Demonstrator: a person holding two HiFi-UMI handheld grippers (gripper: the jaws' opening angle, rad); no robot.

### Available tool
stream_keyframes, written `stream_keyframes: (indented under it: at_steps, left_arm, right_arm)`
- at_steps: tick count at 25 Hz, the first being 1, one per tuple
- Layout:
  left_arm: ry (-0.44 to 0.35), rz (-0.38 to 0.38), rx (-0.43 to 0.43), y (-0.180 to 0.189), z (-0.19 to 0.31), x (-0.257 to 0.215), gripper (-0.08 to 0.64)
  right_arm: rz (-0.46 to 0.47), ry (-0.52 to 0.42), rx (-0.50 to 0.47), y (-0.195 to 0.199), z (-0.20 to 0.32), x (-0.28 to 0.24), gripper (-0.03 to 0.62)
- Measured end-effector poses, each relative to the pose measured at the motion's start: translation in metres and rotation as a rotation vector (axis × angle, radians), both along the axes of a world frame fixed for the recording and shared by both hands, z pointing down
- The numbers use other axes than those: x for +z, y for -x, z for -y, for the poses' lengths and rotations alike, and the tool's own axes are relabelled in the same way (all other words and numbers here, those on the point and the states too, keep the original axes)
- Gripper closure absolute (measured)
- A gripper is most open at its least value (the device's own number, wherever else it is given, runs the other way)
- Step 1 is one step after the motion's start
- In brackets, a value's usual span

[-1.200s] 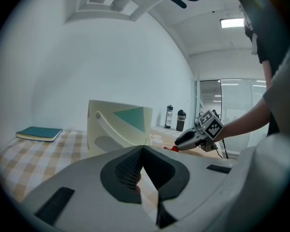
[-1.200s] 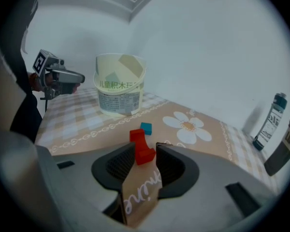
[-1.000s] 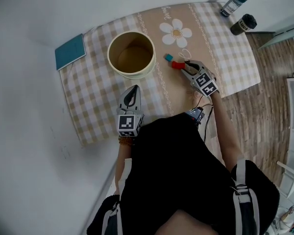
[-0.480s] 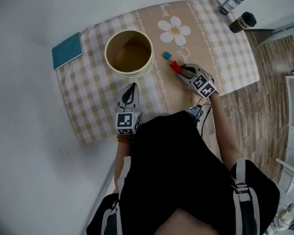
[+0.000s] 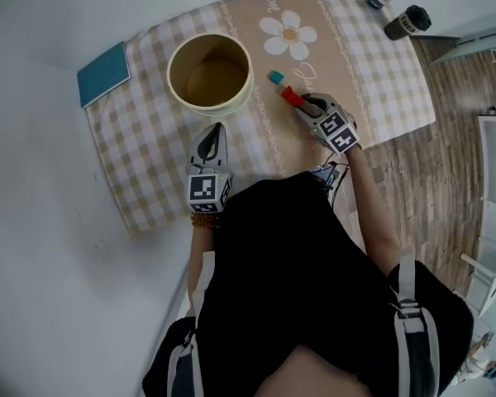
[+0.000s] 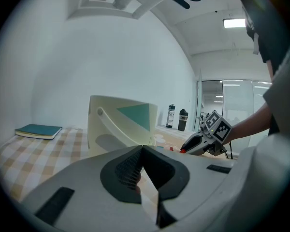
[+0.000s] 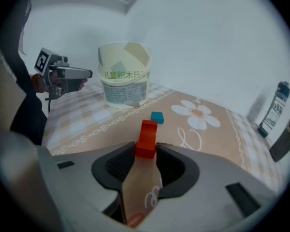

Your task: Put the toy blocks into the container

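Note:
My right gripper (image 7: 146, 151) (image 5: 302, 103) is shut on a red block (image 7: 147, 138) (image 5: 291, 97), which sticks out forward from its jaws just above the tablecloth. A small blue block (image 7: 157, 116) (image 5: 276, 77) lies on the cloth just beyond it. The cream round container (image 5: 210, 75) (image 7: 124, 80) (image 6: 121, 124) stands open and upright to the left of both blocks. My left gripper (image 5: 211, 145) (image 6: 141, 166) hovers near the table's front edge, just in front of the container, its jaws shut with nothing between them.
A teal book (image 5: 104, 62) (image 6: 38, 131) lies at the table's far left corner. Two bottles (image 5: 399, 7) (image 7: 282, 121) stand at the back right corner. The checked cloth with a daisy print (image 5: 288, 35) covers the table; wooden floor lies to the right.
The right gripper has lifted the red block off the cloth and carried it a little up and left, away from the blue block. The left gripper has hardly moved.

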State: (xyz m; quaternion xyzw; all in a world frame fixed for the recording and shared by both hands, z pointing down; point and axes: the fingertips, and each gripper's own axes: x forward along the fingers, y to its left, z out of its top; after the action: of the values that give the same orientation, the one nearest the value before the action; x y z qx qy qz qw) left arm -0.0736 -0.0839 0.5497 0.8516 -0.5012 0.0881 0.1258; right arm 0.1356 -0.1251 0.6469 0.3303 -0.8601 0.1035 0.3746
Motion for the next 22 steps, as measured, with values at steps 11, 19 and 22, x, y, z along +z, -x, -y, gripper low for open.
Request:
stream_keyframes:
  at_steps: [11,19,22]
  left_arm:
    - [0.001,-0.001,-0.002,0.002,-0.002,0.001,0.569]
    - [0.002,0.005,0.007,0.000,-0.004,0.002,0.569]
    - [0.002,0.006,0.010,-0.001,-0.005,0.002,0.569]
  right_arm:
    - [0.041,0.015,0.090,-0.001,-0.001,0.000,0.453]
    - [0.087,-0.016,-0.044,0.033,-0.021,-0.022,0.454]
    - [0.088,-0.018,-0.121,0.055,-0.034,-0.024,0.454]
